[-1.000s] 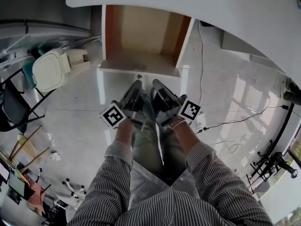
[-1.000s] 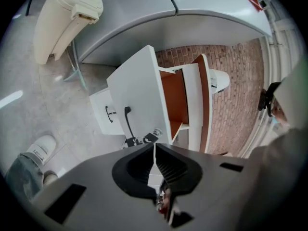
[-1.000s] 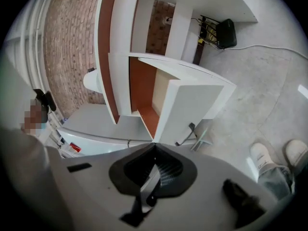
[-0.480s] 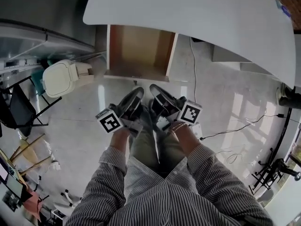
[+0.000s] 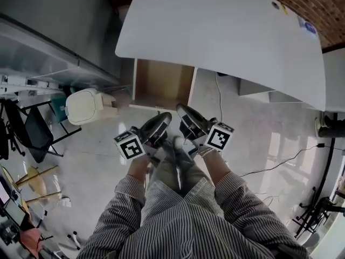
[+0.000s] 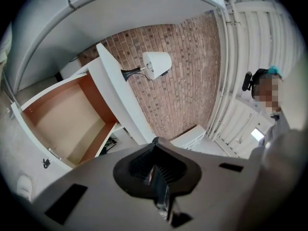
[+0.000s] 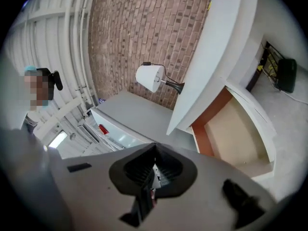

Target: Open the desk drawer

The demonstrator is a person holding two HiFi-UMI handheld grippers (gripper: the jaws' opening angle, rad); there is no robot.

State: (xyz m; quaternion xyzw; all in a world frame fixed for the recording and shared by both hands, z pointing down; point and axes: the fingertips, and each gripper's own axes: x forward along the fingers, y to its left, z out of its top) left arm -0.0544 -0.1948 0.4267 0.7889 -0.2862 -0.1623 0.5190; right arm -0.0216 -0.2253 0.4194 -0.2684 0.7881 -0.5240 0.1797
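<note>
On the desk (image 5: 226,42), a blue sticker (image 5: 310,27) is unreadably small.

Brick wall (image 5: 324,4), pale floor (image 5: 97,144) (very glossy), black chair (image 5: 29,134)

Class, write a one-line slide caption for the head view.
Drawer open under the white desk; left gripper and right gripper, both shut and empty, held clear of it.

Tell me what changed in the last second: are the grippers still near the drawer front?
No. Both the left gripper and the right gripper have lifted up and back from the drawer front, side by side. The view has risen with them, so more of the desk top now shows. Both are shut and hold nothing. The drawer stays pulled out, with nothing visible in it.
</note>
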